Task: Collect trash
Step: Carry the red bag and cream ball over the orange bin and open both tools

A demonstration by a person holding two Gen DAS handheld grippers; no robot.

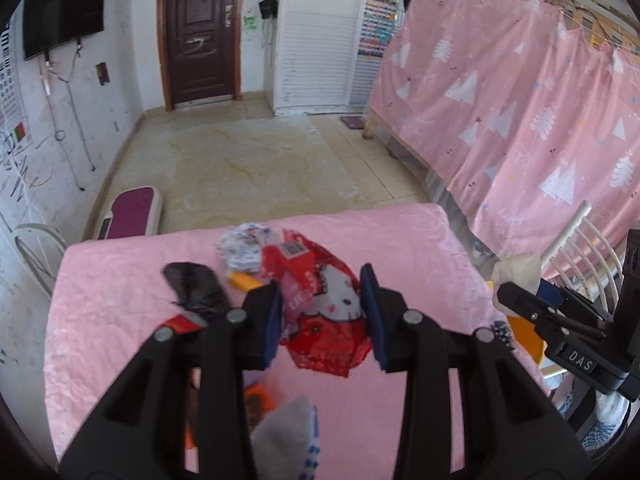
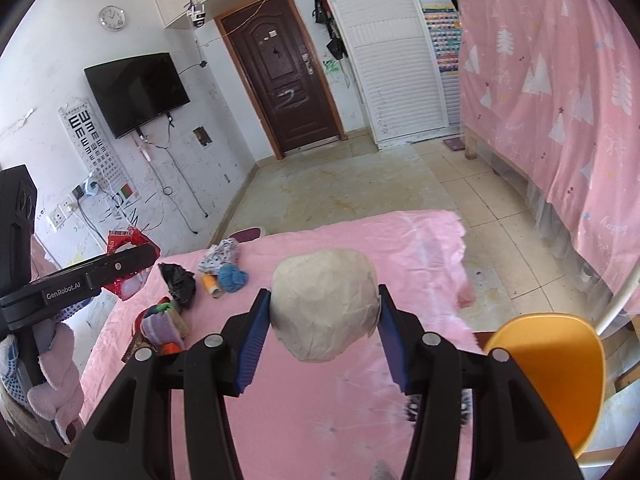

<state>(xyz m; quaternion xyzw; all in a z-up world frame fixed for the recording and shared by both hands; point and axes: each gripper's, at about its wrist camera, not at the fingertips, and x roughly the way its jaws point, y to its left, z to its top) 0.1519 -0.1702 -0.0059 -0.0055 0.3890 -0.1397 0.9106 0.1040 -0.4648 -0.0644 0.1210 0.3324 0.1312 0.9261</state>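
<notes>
Both tools loaded, lifted above the pink worktop [image 2: 420, 240].
Left tool [image 1: 324, 312] clamps red wrapper [image 1: 328, 320]; right tool [image 2: 324, 324] clamps paper wad [image 2: 324, 304]; right edge zone bare.

Room, daylit. White scuffed walls [image 2: 224, 120] are marked with scribbles; a dark brown door [image 2: 288, 80] is set at the far end. A black television [image 2: 136, 92], an eye chart [image 2: 96, 144] and a round clock [image 2: 112, 18] are wall-mounted. Beige tiled floor [image 1: 240, 160]. White louvred wardrobe [image 2: 392, 60]. Pink tree-patterned curtain [image 1: 520, 112] is hung at the right. Surface is covered in pink cloth [image 2: 400, 240]. Orange chair [image 2: 560, 368].
</notes>
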